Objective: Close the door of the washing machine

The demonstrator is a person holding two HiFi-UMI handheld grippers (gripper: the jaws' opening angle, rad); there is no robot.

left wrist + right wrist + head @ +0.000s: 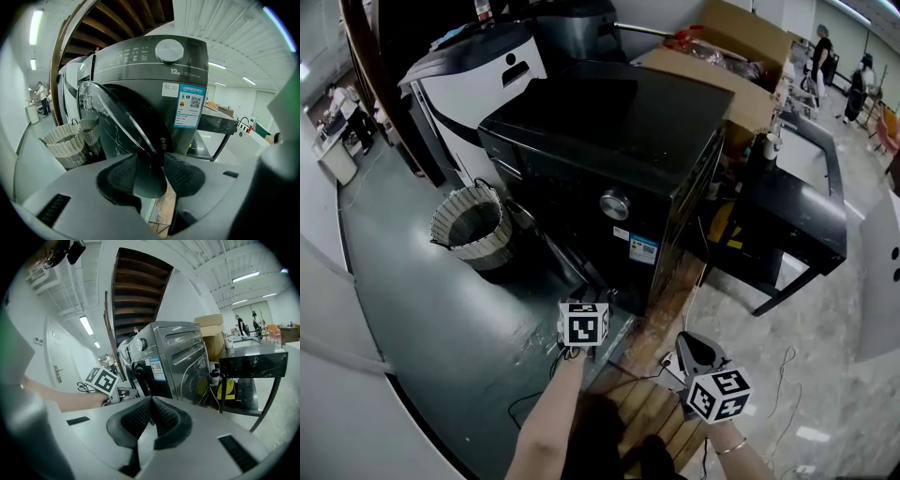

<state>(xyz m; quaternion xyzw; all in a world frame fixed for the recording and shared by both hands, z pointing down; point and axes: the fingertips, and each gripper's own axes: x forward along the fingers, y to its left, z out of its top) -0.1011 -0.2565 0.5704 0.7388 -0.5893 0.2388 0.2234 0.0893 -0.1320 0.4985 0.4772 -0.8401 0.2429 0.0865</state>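
Observation:
A black front-loading washing machine (pixel 609 141) stands on a wooden pallet, and its round glass door (pixel 572 262) hangs ajar toward me. In the left gripper view the door's dark rim (pixel 150 173) fills the gap between the pads, and my left gripper (pixel 150 176) is shut on it. From the head view this left gripper (pixel 586 298) sits at the door's free edge, low on the machine's front. My right gripper (pixel 689 342) hovers to the right, apart from the machine. The right gripper (pixel 151 401) has its pads meeting at the tips with nothing between them.
A wicker basket (pixel 473 225) stands on the floor left of the door. A white appliance (pixel 478 84) is behind it. A black table (pixel 797 206) and cardboard boxes (pixel 731 56) flank the machine's right. The wooden pallet (pixel 647 403) lies under me, with cables across it.

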